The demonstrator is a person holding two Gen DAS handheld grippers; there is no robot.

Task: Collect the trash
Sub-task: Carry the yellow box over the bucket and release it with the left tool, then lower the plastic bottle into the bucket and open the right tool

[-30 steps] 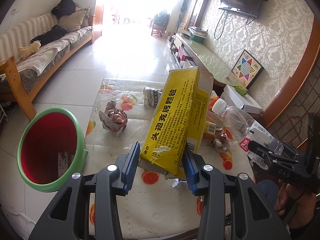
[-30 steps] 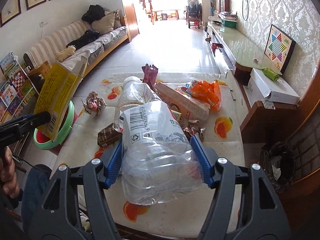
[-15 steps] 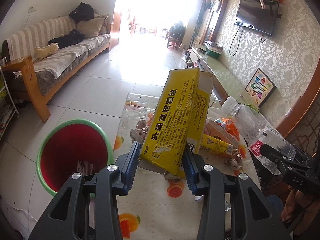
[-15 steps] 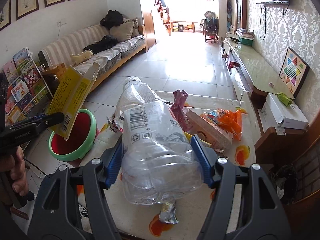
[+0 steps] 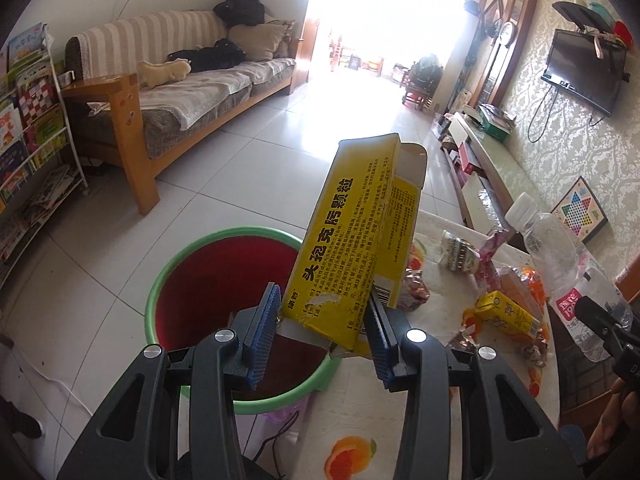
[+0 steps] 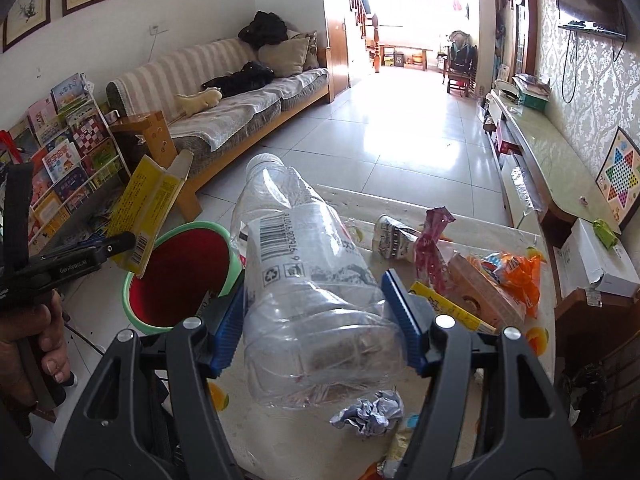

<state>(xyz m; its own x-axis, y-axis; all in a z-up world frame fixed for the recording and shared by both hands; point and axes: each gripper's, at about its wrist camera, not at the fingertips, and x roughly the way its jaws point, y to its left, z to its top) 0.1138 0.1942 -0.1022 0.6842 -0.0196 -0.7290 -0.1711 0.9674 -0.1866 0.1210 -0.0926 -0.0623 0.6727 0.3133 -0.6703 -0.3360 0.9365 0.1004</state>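
Note:
My left gripper (image 5: 322,330) is shut on a tall yellow carton (image 5: 352,236) with black print, held upright over the near rim of the green bin with a red inside (image 5: 224,280). The carton (image 6: 148,204) and bin (image 6: 176,276) also show in the right wrist view. My right gripper (image 6: 316,316) is shut on a clear plastic bottle (image 6: 304,280), cap pointing away, above the table's left part. The bottle (image 5: 560,256) also shows at the right of the left wrist view.
The table (image 6: 460,216) with a fruit-print cover holds wrappers, an orange bag (image 6: 516,268), a small yellow box (image 5: 508,312) and crumpled foil (image 6: 368,416). A sofa (image 5: 192,92) and bookshelf (image 5: 28,152) stand left, a low cabinet (image 6: 560,160) right.
Both grippers have swung left with their loads. The carton now hangs over the bin, which has come closer and more central. The bottle has moved toward the bin too.

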